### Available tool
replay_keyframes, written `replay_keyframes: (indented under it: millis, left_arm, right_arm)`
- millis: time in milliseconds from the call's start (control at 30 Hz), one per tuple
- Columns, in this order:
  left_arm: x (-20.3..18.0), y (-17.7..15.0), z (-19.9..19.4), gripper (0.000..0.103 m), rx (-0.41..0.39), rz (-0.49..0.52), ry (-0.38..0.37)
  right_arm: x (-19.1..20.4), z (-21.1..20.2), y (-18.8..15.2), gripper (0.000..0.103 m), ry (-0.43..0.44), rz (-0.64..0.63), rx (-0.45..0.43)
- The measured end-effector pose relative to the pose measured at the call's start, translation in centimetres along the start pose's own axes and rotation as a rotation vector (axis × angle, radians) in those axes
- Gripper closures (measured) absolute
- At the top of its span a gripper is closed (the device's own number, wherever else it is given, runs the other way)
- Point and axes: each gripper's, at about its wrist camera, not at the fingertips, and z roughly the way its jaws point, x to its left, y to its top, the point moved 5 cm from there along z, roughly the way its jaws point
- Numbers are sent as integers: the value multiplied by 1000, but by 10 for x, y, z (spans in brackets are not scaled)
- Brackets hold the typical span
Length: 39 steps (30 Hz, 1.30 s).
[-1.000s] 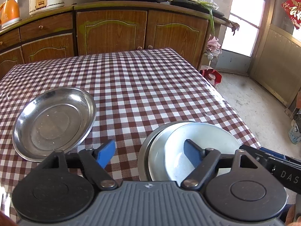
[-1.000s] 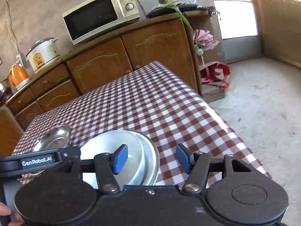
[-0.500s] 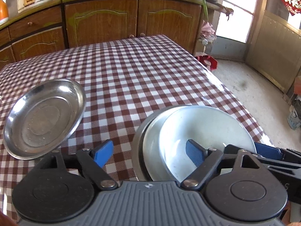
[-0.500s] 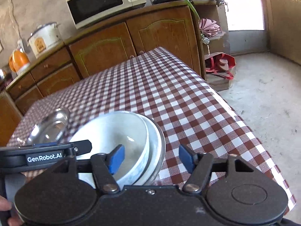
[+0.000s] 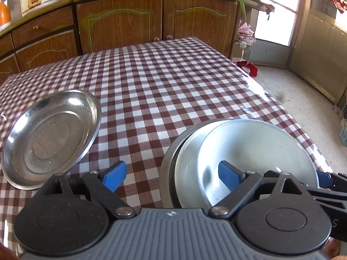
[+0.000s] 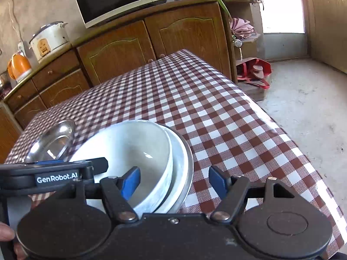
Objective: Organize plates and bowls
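Note:
A white bowl [image 5: 256, 151] sits nested in a wider metal dish [image 5: 168, 173] at the near right of the checked table [image 5: 173, 82]. A shallow steel plate [image 5: 49, 138] lies apart at the near left. My left gripper [image 5: 172, 173] straddles the stack's left rim, one blue pad inside the bowl, the other outside over the cloth; its jaws are opening and neither pad presses. In the right wrist view my right gripper [image 6: 174, 179] straddles the right rim of the bowl [image 6: 134, 147] and dish [image 6: 186, 166] the same way, jaws opening. The steel plate [image 6: 52, 140] shows behind.
Wooden cabinets [image 5: 156, 21] stand behind the table, carrying a rice cooker [image 6: 48, 40], an orange kettle [image 6: 18, 67] and a microwave [image 6: 121, 0]. The table's right edge [image 6: 282, 130] drops to a concrete floor with a red bag [image 6: 253, 71]. A hand [image 6: 6, 236] grips the left tool.
Both grippers have sunk closer to the bowl stack, which now looks larger and nearer. Both pairs of jaws have spread wider around its rims.

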Motion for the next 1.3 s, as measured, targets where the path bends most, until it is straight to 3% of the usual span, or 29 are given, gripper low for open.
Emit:
replay_keyframes:
  millis: [100, 367, 467, 500, 533, 567, 867, 1300]
  left_arm:
    - [0, -1, 5, 9, 15, 2, -17]
    - [4, 0, 17, 6, 24, -33, -91]
    - [3, 1, 20, 11, 28, -45, -129]
    - [1, 1, 20, 18, 23, -39, -148]
    - [-3, 2, 19, 33, 16, -27, -170]
    - [-7, 4, 17, 35, 6, -13, -189]
    - [-11, 4, 11, 39, 2, 3, -167]
    - [-16, 23, -22, 39, -48, 14, -149]
  right_arm:
    - [-3, 6, 1, 20, -12, 30, 11]
    - [-13, 23, 2, 20, 113, 126, 98]
    - [-14, 26, 4, 19, 149, 149, 101]
    - [-14, 26, 4, 27, 167, 155, 100]
    - [-14, 28, 4, 37, 194, 164, 104]
    - [-13, 29, 3, 48, 234, 180, 119]
    - [-9, 24, 3, 51, 199, 165, 85]
    - [-3, -5, 23, 51, 222, 167, 34]
